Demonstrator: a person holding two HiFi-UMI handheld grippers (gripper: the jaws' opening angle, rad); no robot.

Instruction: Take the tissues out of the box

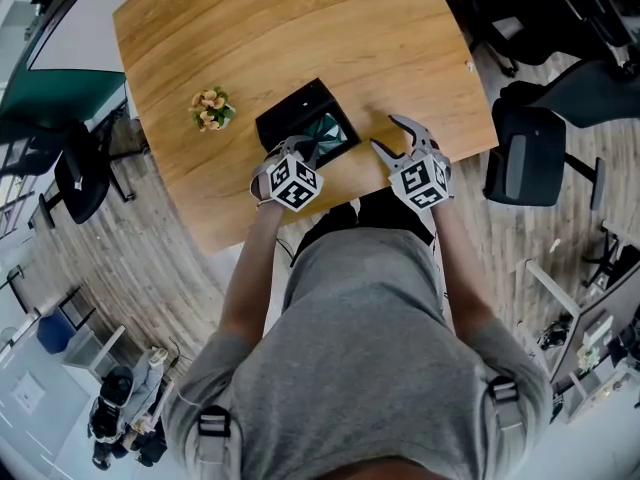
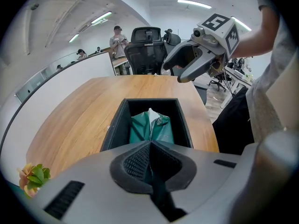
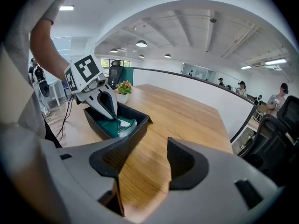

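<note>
A black open box (image 1: 285,110) sits on the wooden table near its front edge, with a green tissue pack (image 1: 332,133) inside. In the left gripper view the pack (image 2: 152,127) shows a white tissue poking up at its middle. My left gripper (image 1: 303,151) reaches down into the box from the near side. Its jaws are closed together with their tips (image 2: 149,143) at the pack's near end. In the right gripper view its tip (image 3: 114,115) presses into the green wrapper (image 3: 108,126). My right gripper (image 1: 387,133) hovers open over bare table to the right of the box, holding nothing (image 3: 145,158).
A small pot of flowers (image 1: 211,108) stands left of the box. Black office chairs (image 1: 525,153) are off the table's right edge. The table's front edge runs just under both grippers. People stand in the background of the office.
</note>
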